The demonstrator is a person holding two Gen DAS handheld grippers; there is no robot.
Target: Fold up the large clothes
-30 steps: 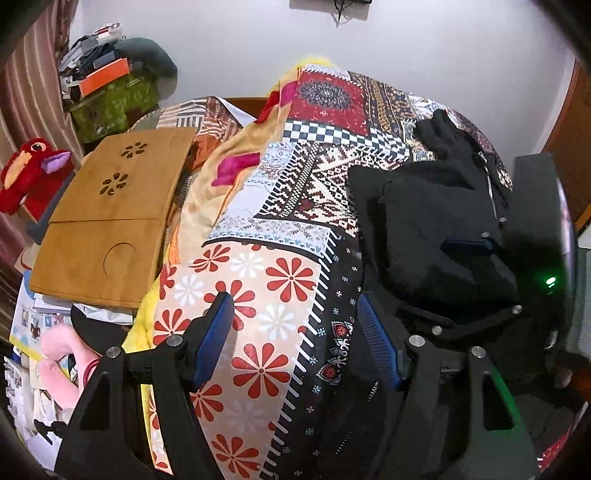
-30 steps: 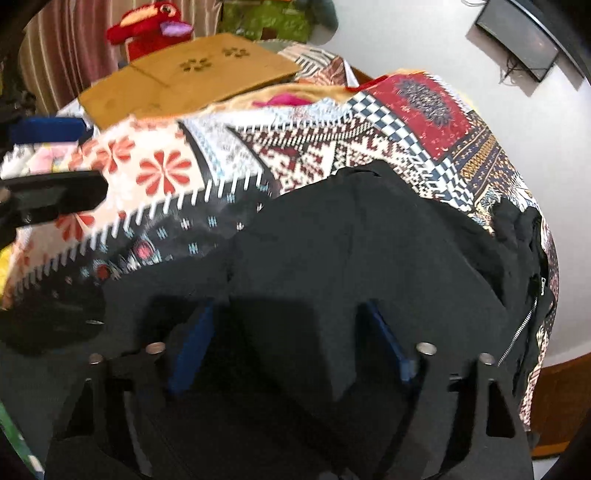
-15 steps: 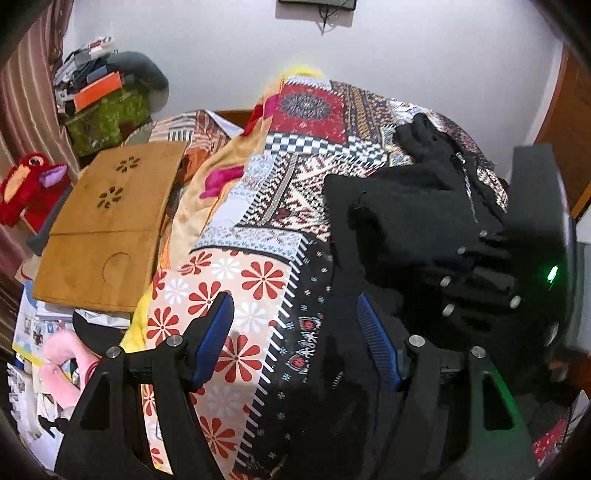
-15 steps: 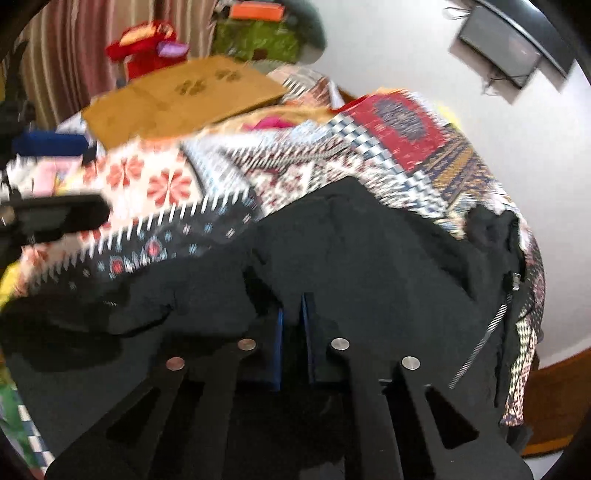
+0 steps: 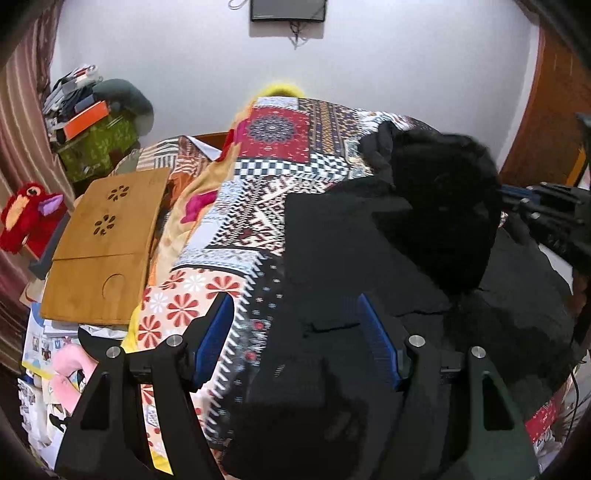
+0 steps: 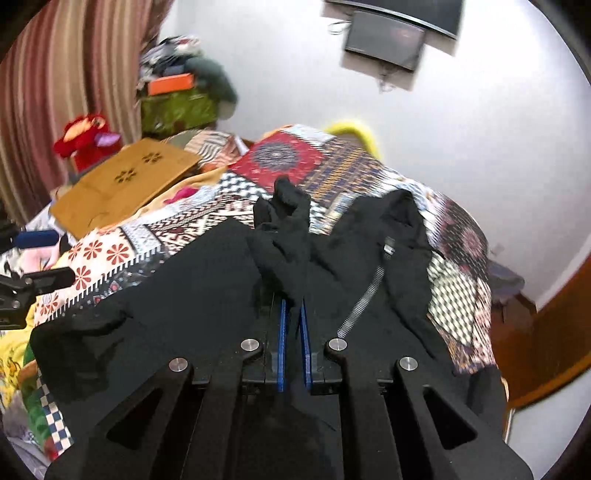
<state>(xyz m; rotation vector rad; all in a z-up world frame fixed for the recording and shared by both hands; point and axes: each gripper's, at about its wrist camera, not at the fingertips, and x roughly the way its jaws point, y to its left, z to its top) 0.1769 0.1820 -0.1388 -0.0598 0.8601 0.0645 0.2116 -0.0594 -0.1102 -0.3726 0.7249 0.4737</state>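
On the bed (image 5: 266, 206), over a patchwork bedspread (image 6: 291, 158) of red medallions, checks and flower prints, lies the black zip-up jacket (image 6: 207, 280), spread across the near and right-hand part of the cover; its metal zipper (image 6: 364, 299) runs down the front in the right wrist view, and a loose end of black cloth stands up above the blue pads; the right claw (image 6: 292, 314) is closed on a pinched fold of that jacket, its pads all but meeting with the fabric drawn up between them; in the left wrist view the same lifted fold bulges as a dark hump (image 5: 447, 206) toward the right, with the right claw's fingers just beside it at the frame's edge; the left claw (image 5: 295, 332) stands open above the near edge of the jacket, one blue pad over the flowered strip of the bedspread and the other over black cloth, neither pressing on anything; to the left of the bed a wooden lap desk (image 5: 107, 243) with flower-shaped cut-outs lies tilted on the clutter, a red plush toy (image 5: 27, 218) beside it; further back a green box (image 5: 98, 146) carries an orange box (image 5: 85, 118); a dark screen (image 5: 288, 10) hangs on the white wall.
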